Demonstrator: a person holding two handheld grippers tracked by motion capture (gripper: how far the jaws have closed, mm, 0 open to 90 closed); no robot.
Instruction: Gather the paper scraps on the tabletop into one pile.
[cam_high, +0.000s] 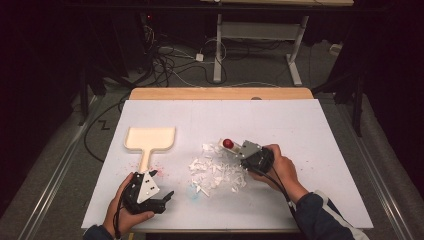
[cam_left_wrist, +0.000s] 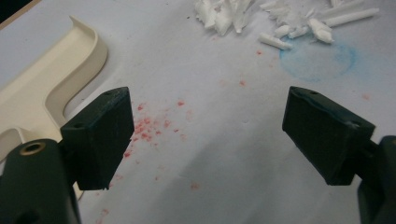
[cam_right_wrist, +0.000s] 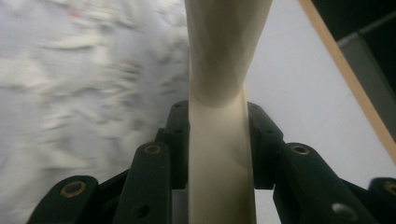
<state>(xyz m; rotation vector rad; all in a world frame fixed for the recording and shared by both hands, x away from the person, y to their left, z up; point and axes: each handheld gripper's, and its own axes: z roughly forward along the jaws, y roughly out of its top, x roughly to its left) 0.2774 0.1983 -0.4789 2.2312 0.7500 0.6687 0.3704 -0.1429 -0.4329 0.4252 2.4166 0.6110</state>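
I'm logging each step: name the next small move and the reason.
Probably close the left gripper on the dustpan handle. Its jaws stand open beside that handle, while the right gripper already clamps the brush at the white scraps.

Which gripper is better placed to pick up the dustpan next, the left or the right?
Left, probably. The left gripper is open and sits just below the dustpan handle, holding nothing. The right gripper is shut on a cream brush at the white scraps.

Black claws (cam_high: 165, 186) — grey plates, dark sleeve (cam_high: 320, 216)
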